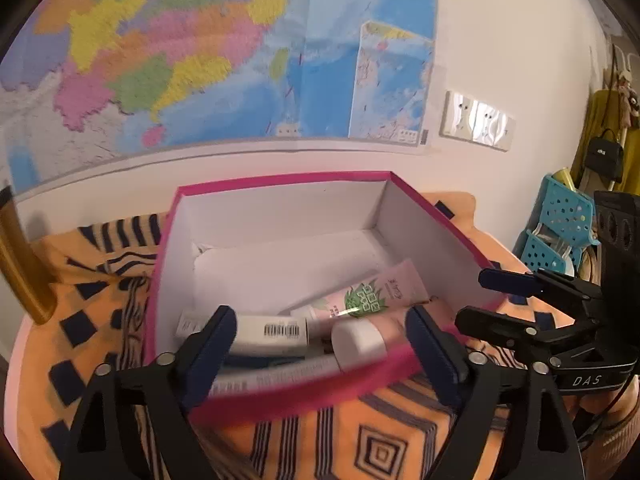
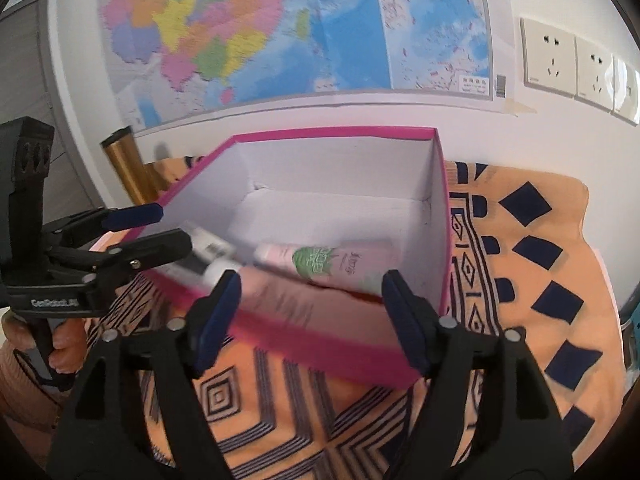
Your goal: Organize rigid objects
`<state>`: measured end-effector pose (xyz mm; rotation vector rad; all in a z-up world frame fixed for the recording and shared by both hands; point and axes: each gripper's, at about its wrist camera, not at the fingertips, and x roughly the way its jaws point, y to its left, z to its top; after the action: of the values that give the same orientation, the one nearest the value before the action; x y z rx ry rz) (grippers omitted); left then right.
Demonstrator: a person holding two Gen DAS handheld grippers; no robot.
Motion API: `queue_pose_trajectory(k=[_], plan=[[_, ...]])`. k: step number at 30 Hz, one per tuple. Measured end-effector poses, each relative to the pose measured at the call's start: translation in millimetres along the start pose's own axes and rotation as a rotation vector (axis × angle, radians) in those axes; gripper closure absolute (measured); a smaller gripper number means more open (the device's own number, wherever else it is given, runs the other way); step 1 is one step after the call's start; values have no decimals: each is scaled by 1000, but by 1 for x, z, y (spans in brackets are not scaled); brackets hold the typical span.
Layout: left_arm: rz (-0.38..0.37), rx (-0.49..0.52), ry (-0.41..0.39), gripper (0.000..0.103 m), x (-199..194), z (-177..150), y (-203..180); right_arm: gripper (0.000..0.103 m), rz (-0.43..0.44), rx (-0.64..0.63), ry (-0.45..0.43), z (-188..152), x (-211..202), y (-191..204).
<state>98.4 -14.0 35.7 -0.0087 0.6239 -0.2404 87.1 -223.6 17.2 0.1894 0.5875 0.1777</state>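
Left gripper (image 1: 320,340): jaws spread wide, nothing clamped, poised over the near wall of the pink box (image 1: 280,178). Right gripper (image 2: 312,300): likewise released and empty, at the same near wall. Inside the box, against its near side, lie a pink tube with green leaf print (image 1: 376,292), a white barcoded carton (image 1: 272,330) and a white-capped bottle (image 1: 360,340). The box stands on an orange patterned cloth (image 2: 540,280) below a wall map (image 1: 180,52).
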Motion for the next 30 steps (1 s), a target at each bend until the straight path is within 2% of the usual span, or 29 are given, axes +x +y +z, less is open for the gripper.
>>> queue_pose_trajectory(k=[2, 6, 11, 18, 22, 30], plan=[[13, 1, -24, 0, -15, -9, -3, 27, 7, -16, -9, -8, -7, 9], [60, -33, -47, 0, -32, -25, -2, 9, -18, -48, -51, -21, -20, 27], [113, -81, -8, 0, -34, -44, 4, 4, -56, -69, -71, -36, -27, 43], [174, -119, 21, 0, -42, -69, 8, 3, -107, -66, -64, -62, -31, 56], [189, -136, 38, 0, -44, -77, 10, 3, -102, -52, -50, -70, -32, 58], [227, -103, 41, 0, -49, -84, 0, 3, -107, -60, -66, -74, -38, 69]])
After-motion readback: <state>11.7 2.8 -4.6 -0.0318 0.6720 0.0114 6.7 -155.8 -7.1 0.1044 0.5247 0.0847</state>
